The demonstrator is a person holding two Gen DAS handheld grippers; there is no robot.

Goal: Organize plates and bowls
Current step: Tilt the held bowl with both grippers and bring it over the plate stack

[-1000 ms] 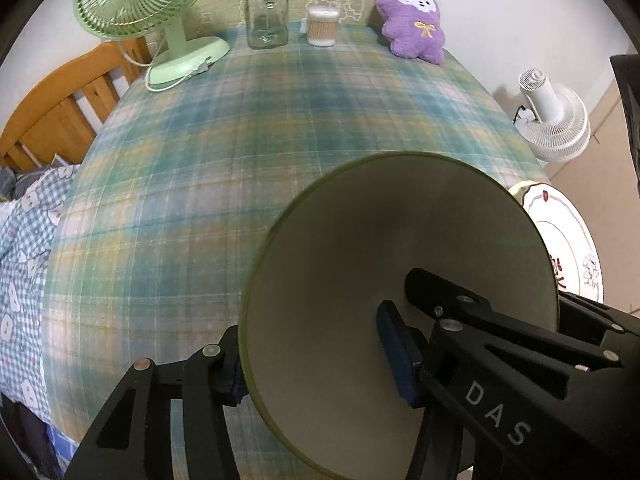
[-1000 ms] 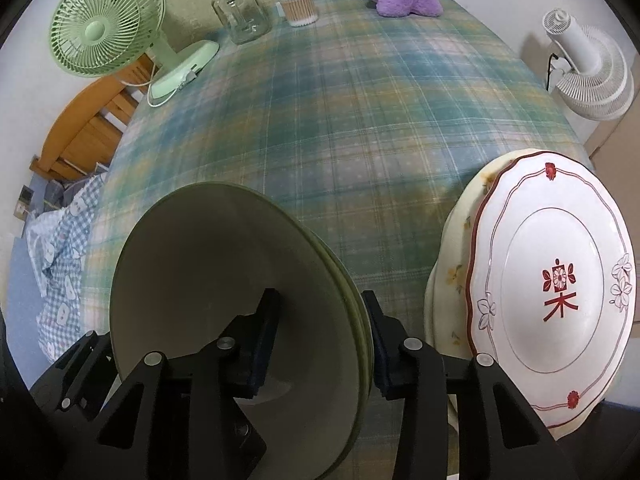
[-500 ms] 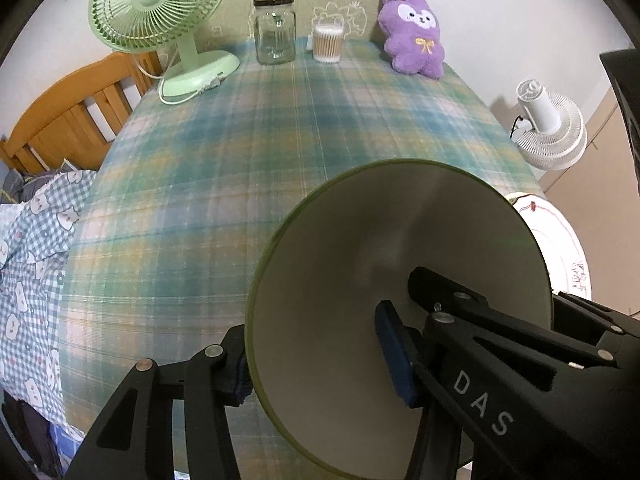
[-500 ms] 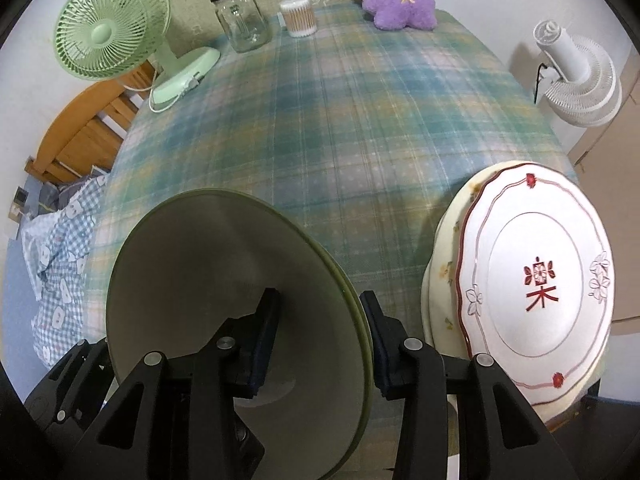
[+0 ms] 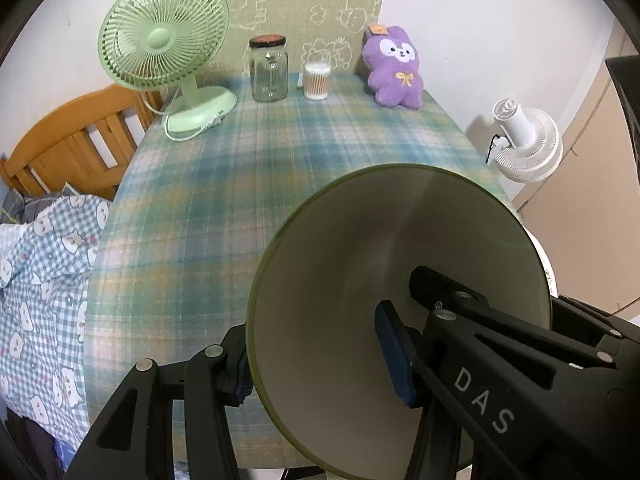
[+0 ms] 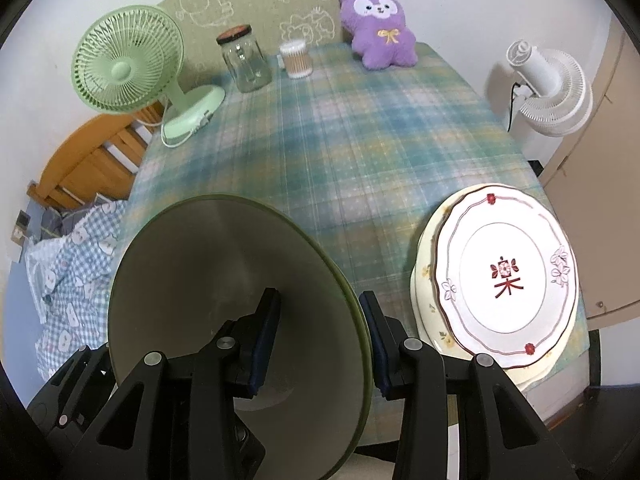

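A stiff, breakable green bowl [image 5: 360,280] is gripped at opposite rims by the left claw [image 5: 316,364] and right claw [image 6: 316,340], above the surface's near edge.

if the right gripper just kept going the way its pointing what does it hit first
Probably the plaid tablecloth: the right gripper, shut on the green bowl, points down at bare cloth left of the stacked plates. Depth is unclear.
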